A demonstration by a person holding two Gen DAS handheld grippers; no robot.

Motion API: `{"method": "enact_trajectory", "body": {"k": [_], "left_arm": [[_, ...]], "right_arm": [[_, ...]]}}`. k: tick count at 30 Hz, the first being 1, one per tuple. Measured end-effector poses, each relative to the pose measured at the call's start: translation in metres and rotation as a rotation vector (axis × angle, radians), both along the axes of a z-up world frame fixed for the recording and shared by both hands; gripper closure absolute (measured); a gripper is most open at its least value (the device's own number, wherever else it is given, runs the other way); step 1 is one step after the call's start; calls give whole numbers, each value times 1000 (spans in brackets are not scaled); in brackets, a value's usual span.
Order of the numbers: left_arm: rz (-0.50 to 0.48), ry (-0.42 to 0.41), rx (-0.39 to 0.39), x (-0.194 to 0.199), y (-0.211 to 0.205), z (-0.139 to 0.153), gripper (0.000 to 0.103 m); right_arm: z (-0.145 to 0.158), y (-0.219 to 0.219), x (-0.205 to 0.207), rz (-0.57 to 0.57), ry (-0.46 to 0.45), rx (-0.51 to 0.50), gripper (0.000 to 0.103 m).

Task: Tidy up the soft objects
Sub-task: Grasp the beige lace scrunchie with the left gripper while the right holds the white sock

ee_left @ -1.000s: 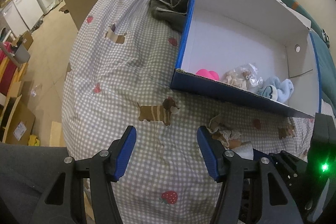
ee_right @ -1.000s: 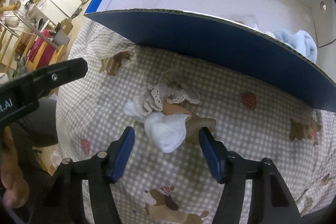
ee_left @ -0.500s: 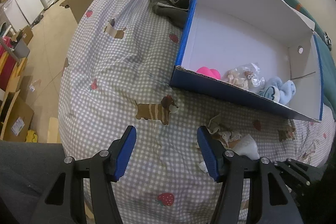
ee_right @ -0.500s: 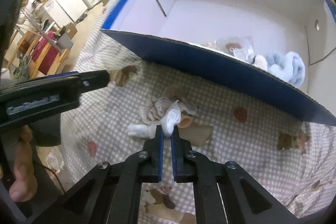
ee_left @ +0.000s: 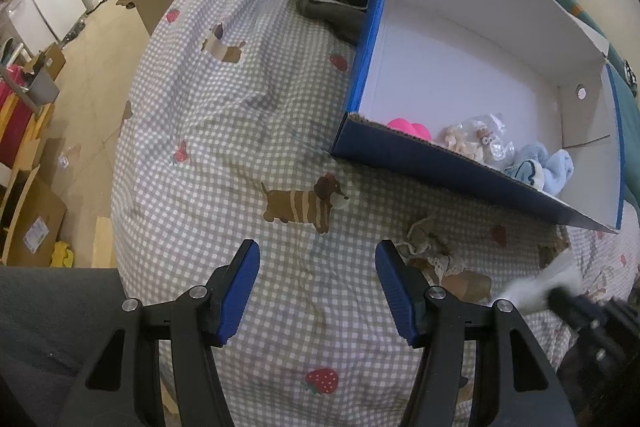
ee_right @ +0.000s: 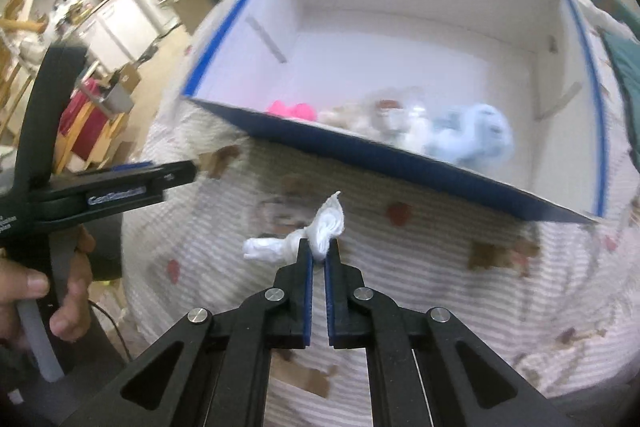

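Now vs earlier: right gripper, wide apart around the white sock a second ago, is clamped on it and lifted clear of the bedspread; left gripper unchanged, jaws apart, nothing between.
Sock: small, white, bunched, one end drooping left of the pads, in the air short of the box.
Box: blue outside, white inside; pink item, bagged toy, light blue cloth along near wall.
Around: lace-trimmed piece on bedspread; dark garment beside box.
In the way: near box wall between sock and interior.
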State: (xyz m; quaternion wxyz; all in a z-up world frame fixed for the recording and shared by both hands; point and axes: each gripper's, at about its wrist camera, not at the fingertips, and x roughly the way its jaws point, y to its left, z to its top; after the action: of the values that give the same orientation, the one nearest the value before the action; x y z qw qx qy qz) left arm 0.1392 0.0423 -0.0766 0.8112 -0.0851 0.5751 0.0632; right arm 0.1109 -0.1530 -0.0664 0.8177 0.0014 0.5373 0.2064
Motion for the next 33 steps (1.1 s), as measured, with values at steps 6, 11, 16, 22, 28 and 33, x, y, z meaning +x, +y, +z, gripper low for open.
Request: {"method": "enact_trajectory", "body": {"k": [6,11,16,22,28,33], "left_arm": [[-133,77,-69,13,-30,-22,46],[-274,109,-79,15,-66,-38,47],[-316,93,-28,26,-78,-42,54],[-322,94,-49,29,-79,-43,95],[-274,11,-42,21,-62,-21,95],[-191,-25,-33,10,-39,-8,95]], "right_arm": [[-8,-34,5,-112,14,-33,96],[-13,-35,11,-129,15,-30,96],[-17,-35,12,-127,18,-25,96],[-18,-34,12,-127,17,-23,96],[-18,-31,14,-120,8,-32,96],[-19,-29,14,-119,5,-38,96]]}}
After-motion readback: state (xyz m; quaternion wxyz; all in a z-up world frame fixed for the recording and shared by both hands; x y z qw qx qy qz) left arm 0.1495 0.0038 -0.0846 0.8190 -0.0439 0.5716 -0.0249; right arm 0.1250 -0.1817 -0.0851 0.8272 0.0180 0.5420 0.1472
